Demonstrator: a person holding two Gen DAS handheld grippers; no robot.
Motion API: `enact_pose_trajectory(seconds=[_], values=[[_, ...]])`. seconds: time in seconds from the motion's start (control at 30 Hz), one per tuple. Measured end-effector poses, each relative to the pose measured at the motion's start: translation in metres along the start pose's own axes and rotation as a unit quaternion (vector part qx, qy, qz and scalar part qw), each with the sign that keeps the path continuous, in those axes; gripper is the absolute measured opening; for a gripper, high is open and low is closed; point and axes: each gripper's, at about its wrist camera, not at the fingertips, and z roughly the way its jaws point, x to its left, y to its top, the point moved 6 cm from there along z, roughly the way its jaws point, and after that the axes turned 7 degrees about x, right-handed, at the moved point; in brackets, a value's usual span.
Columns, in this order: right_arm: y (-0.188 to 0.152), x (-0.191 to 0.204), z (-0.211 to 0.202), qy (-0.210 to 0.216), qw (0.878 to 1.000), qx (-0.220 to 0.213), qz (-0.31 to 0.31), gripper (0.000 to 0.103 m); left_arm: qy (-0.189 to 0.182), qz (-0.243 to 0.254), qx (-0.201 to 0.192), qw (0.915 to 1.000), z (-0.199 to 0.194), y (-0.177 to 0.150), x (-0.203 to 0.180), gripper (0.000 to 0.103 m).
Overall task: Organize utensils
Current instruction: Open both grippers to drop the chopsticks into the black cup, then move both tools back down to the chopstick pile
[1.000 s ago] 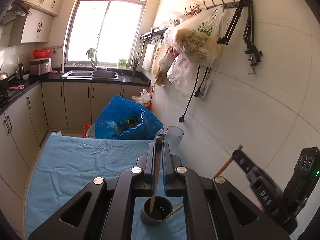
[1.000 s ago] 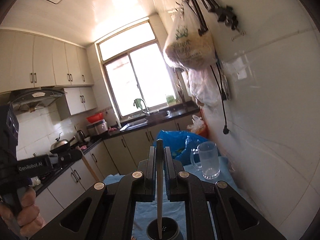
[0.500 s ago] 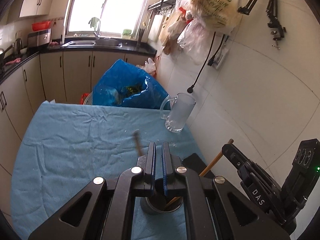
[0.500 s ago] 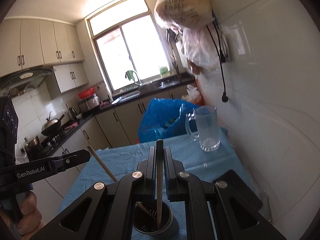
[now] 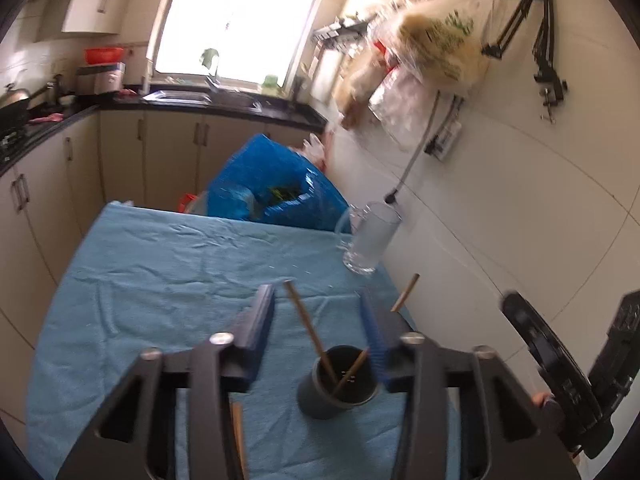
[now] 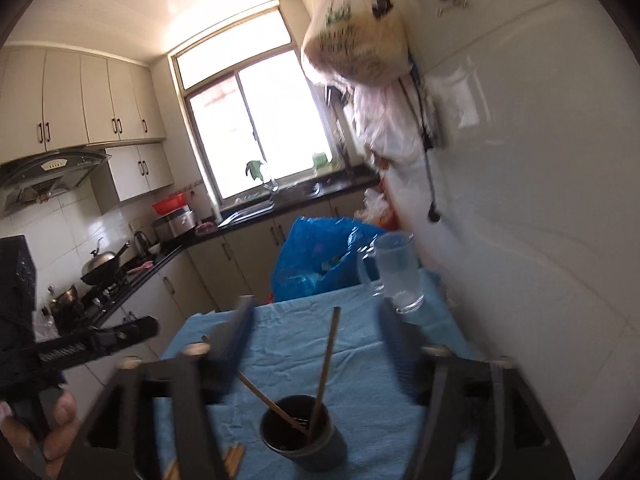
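Both the left gripper (image 5: 318,322) and right gripper (image 6: 314,338) are seen spread wide and empty; two light, stiff chopsticks (image 6: 326,364) in the dark cup (image 6: 306,438) are best pinched mid-shaft.

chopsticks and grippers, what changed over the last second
Both grippers let go: the left gripper and the right gripper, each shut on a chopstick a second ago, now stand open. The two chopsticks lean loose in the dark holder cup. The cup, glass mug and blue cloth stayed put.
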Motion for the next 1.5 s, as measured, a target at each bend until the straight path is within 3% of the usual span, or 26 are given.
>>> enact_pose_trajectory(seconds=[0.03, 0.17, 0.3, 0.43, 0.57, 0.8, 1.03, 1.1, 1.17, 1.27, 1.5], values=[[-0.003, 0.001, -0.005, -0.009, 1.0, -0.005, -0.008, 0.091, 0.01, 0.0, -0.007, 0.9999, -0.007, -0.006, 0.006, 0.047], [-0.028, 0.002, -0.023, -0.067, 0.997, -0.01, -0.039, 0.103, 0.049, 0.007, -0.022, 0.9986, -0.026, -0.033, 0.032, 0.071], [-0.063, -0.009, -0.018, -0.077, 0.995, 0.045, -0.033, 0.103, 0.103, -0.003, -0.013, 0.9946, -0.036, -0.067, 0.072, 0.072], [-0.092, -0.024, -0.009, -0.058, 0.994, 0.091, 0.003, 0.103, 0.148, -0.021, 0.012, 0.9887, -0.038, -0.098, 0.117, 0.076], [-0.11, -0.032, -0.01, -0.037, 0.993, 0.104, 0.041, 0.103, 0.192, -0.057, 0.039, 0.9789, -0.039, -0.126, 0.168, 0.079], [-0.12, -0.011, -0.004, -0.008, 0.992, 0.119, 0.045, 0.103, 0.184, -0.114, 0.124, 0.9684, -0.021, -0.158, 0.215, 0.08], [-0.141, 0.033, 0.018, 0.041, 0.977, 0.207, 0.008, 0.103, 0.145, -0.118, 0.194, 0.9631, 0.011, -0.166, 0.217, 0.079], [-0.147, 0.04, 0.025, 0.052, 0.972, 0.228, 0.011, 0.103, 0.144, -0.11, 0.203, 0.9622, 0.023, -0.164, 0.214, 0.078], [-0.152, 0.043, 0.029, 0.054, 0.97, 0.238, 0.009, 0.103, 0.141, -0.106, 0.215, 0.9606, 0.036, -0.163, 0.212, 0.056], [-0.156, 0.048, 0.03, 0.057, 0.968, 0.245, 0.001, 0.102, 0.129, -0.109, 0.24, 0.9561, 0.055, -0.165, 0.212, 0.039], [-0.159, 0.047, 0.029, 0.054, 0.966, 0.251, -0.004, 0.1, 0.123, -0.096, 0.255, 0.9543, 0.077, -0.166, 0.202, 0.031]])
